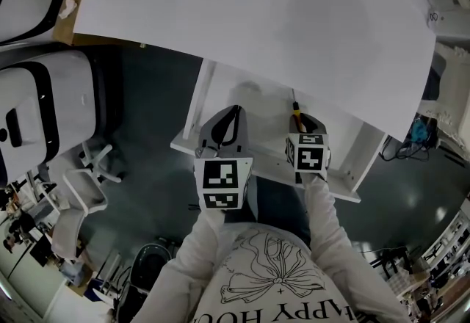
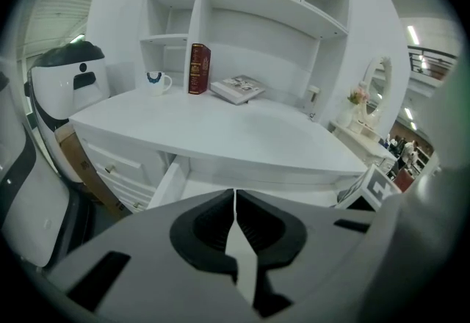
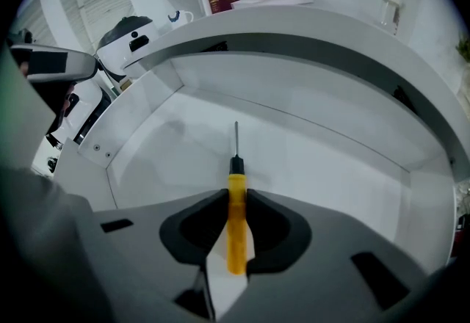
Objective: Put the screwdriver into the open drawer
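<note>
The screwdriver [image 3: 236,219] has a yellow handle, a black collar and a thin metal shaft. My right gripper [image 3: 236,200] is shut on the handle, the shaft pointing away from me over the white floor of the open drawer [image 3: 316,160]. In the head view the right gripper [image 1: 297,123] reaches down into the drawer [image 1: 192,105] below the desk edge, and the screwdriver [image 1: 295,110] pokes out ahead of it. My left gripper [image 1: 233,110] hovers over the drawer's left half. It is shut [image 2: 235,200] and holds nothing. The right gripper's marker cube [image 2: 376,186] shows at its side.
The white desk top [image 1: 257,13] overhangs the drawer's back. On the desk stand a red book [image 2: 199,68], a mug [image 2: 156,81] and an open booklet [image 2: 239,88], under shelves. A white machine with black trim [image 1: 44,109] stands left; cables [image 1: 418,131] lie right.
</note>
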The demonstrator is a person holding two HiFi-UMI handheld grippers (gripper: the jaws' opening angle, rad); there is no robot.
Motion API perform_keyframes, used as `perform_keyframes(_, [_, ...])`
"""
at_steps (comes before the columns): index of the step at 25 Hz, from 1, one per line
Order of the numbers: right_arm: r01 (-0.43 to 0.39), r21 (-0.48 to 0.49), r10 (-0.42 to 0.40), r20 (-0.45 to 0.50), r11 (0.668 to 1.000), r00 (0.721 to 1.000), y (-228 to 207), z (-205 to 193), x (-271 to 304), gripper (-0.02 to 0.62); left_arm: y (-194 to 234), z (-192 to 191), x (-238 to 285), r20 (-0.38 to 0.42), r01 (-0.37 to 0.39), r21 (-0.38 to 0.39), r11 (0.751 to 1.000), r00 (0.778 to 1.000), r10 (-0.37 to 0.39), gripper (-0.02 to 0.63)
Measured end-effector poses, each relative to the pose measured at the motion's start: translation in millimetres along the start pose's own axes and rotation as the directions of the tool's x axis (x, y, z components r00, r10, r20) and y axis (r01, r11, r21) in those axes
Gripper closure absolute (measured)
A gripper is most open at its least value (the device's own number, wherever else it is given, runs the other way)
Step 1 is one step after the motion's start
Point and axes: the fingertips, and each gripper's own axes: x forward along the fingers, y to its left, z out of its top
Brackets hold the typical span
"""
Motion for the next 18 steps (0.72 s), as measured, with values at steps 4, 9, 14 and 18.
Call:
perform_keyframes(4, [0.003,0.004,-0.003,0.029,1.000,1.000,1.0,7.1,-9.8,0.486,4.2,4.2,-6.3,0.009,-0.006,-0.002,1.000,1.000,0.006,0.595])
perform_keyframes(9, [0.042,0.024,-0.044,0.126,0.999,0.991,2.5,30.4,-40.6,0.485,6.9,18.1,-17.9,0.064,0.010,0.011,1.000,0.998,-0.010,0.595])
perform_keyframes(14, [0.060,0.077,-0.076,0.235,0.995,0.969,8.5,50.2,-96.9,0.512,-0.1,34.9,-46.2,0.111,0.021,0.024,0.999,0.993,-0.024,0.595])
perform_keyframes(18, [0.087,0.126,-0.126,0.347,0.988,0.930,11.6,73.3,-143.6,0.553,-5.2,59.5,-69.5,0.187,0.040,0.049,0.998,0.981,-0.048,0.595])
